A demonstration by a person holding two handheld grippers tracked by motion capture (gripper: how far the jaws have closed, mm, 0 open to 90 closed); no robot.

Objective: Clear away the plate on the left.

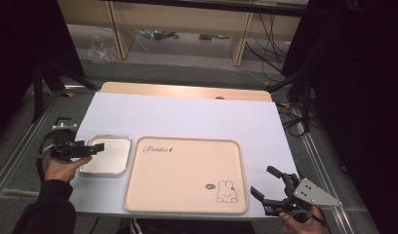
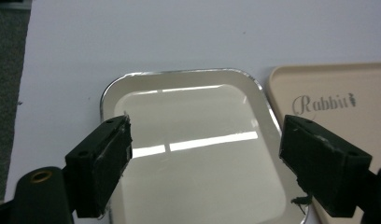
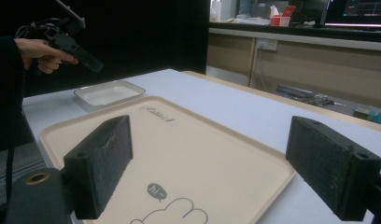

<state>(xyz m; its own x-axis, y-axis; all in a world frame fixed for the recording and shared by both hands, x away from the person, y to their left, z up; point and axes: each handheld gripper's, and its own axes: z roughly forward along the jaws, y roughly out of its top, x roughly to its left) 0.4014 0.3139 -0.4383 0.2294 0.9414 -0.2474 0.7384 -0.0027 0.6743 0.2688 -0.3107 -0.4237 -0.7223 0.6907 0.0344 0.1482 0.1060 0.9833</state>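
left gripper (image 1: 92, 147) above metal tray (image 1: 114, 161) — jaws apart

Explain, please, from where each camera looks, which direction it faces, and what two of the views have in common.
High view: above the person's side, facing forward and down on the table; both hands show, holding the left gripper and right gripper.
Left gripper view: between its open jaws, down onto the metal tray.
Right gripper view: low, across the beige tray toward the left hand.
Shared: both gripper views show the metal tray and the beige tray.
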